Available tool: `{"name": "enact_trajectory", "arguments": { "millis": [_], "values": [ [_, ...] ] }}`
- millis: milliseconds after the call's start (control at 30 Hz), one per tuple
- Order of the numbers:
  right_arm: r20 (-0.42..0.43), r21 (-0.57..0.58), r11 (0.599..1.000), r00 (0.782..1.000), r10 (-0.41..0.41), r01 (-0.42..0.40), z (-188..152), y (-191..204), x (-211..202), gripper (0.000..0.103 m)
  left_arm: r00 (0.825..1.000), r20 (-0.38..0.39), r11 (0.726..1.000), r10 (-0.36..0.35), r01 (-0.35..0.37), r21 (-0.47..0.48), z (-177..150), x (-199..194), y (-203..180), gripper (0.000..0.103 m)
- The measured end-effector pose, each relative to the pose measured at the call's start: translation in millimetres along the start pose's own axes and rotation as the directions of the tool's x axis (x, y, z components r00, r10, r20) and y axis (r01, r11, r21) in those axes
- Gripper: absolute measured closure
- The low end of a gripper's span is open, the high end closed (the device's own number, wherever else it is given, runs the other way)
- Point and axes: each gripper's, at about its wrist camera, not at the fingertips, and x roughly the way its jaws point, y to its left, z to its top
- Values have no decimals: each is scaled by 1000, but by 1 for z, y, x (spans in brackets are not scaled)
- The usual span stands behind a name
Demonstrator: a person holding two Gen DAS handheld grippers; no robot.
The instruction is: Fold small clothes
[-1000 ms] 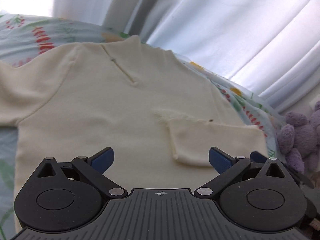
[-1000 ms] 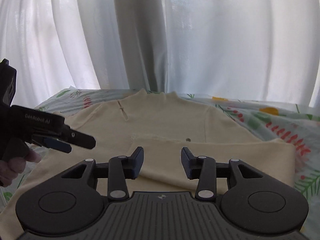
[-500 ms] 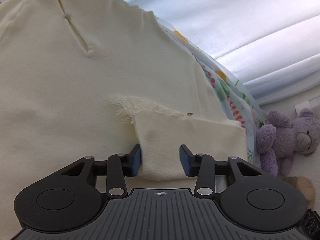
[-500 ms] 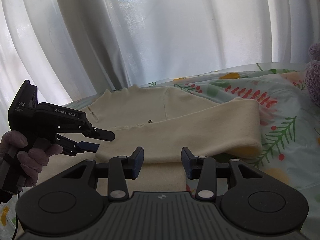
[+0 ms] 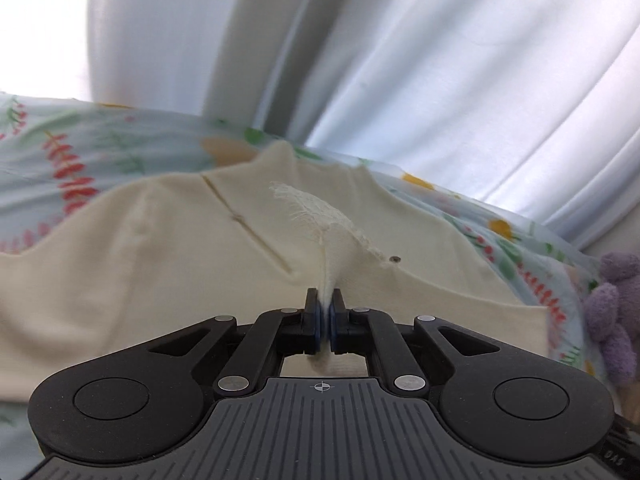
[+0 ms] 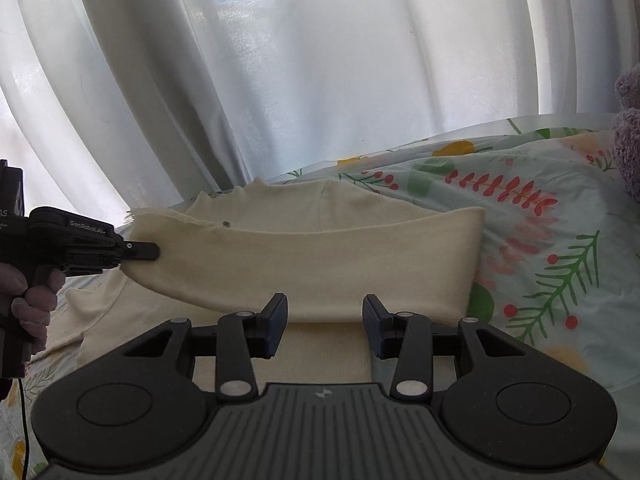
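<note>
A cream long-sleeved top (image 5: 160,248) lies flat on a floral bedsheet (image 5: 72,148), neck towards the curtain. Its sleeve (image 6: 320,256) is folded across the body. My left gripper (image 5: 324,312) is shut on the frayed cuff end (image 5: 320,216) of that sleeve and lifts it off the body. In the right wrist view the left gripper (image 6: 148,251) shows at the left, pinching the cuff. My right gripper (image 6: 324,320) is open and empty, just in front of the sleeve's lower edge over the top's body (image 6: 328,348).
White curtains (image 6: 320,80) hang close behind the bed. A purple plush bear (image 5: 612,312) sits at the right edge of the bed, also in the right wrist view (image 6: 628,128). Bare floral sheet (image 6: 540,240) lies right of the top.
My left gripper closed on the sleeve's cuff and raised it off the top. My right gripper stayed open and moved closer to the sleeve's lower edge.
</note>
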Motion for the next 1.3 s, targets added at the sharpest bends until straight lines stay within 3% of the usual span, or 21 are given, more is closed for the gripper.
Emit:
{"name": "enact_trajectory", "arguments": {
  "millis": [167, 400, 633, 767, 1100, 1133, 1167, 1200, 1300],
  "values": [
    [-36, 85, 996, 999, -25, 28, 7, -18, 14, 62, 987, 15, 987, 159, -159, -17, -1, 1, 38, 97],
    [-59, 106, 994, 998, -23, 29, 14, -21, 29, 62, 996, -47, 991, 75, -80, -110, -9, 17, 66, 97],
    [-77, 83, 995, 996, -41, 47, 21, -18, 43, 61, 999, 14, 986, 39, -36, -163, -1, 2, 75, 97],
    [-90, 89, 995, 995, -47, 55, 26, -24, 54, 61, 994, 26, 983, 104, -98, -156, 0, 0, 83, 97],
    [-104, 47, 996, 992, -65, 71, 40, -24, 81, 62, 992, -3, 982, 124, -123, -140, -7, 5, 90, 97],
    [-106, 30, 996, 991, -77, 80, 41, -23, 84, 68, 993, -5, 983, 122, -121, -141, -7, 6, 90, 97],
    [-105, 10, 996, 990, -89, 91, 42, -21, 87, 87, 993, -6, 983, 116, -116, -142, -6, 6, 90, 97],
    [-103, -15, 994, 989, -105, 104, 42, -20, 89, 95, 994, -4, 984, 105, -104, -144, -6, 6, 90, 97],
    [-58, -108, 981, 984, -167, 160, 43, -10, 90, 96, 998, 2, 987, 68, -67, -147, -3, 4, 87, 97]
  ]
}}
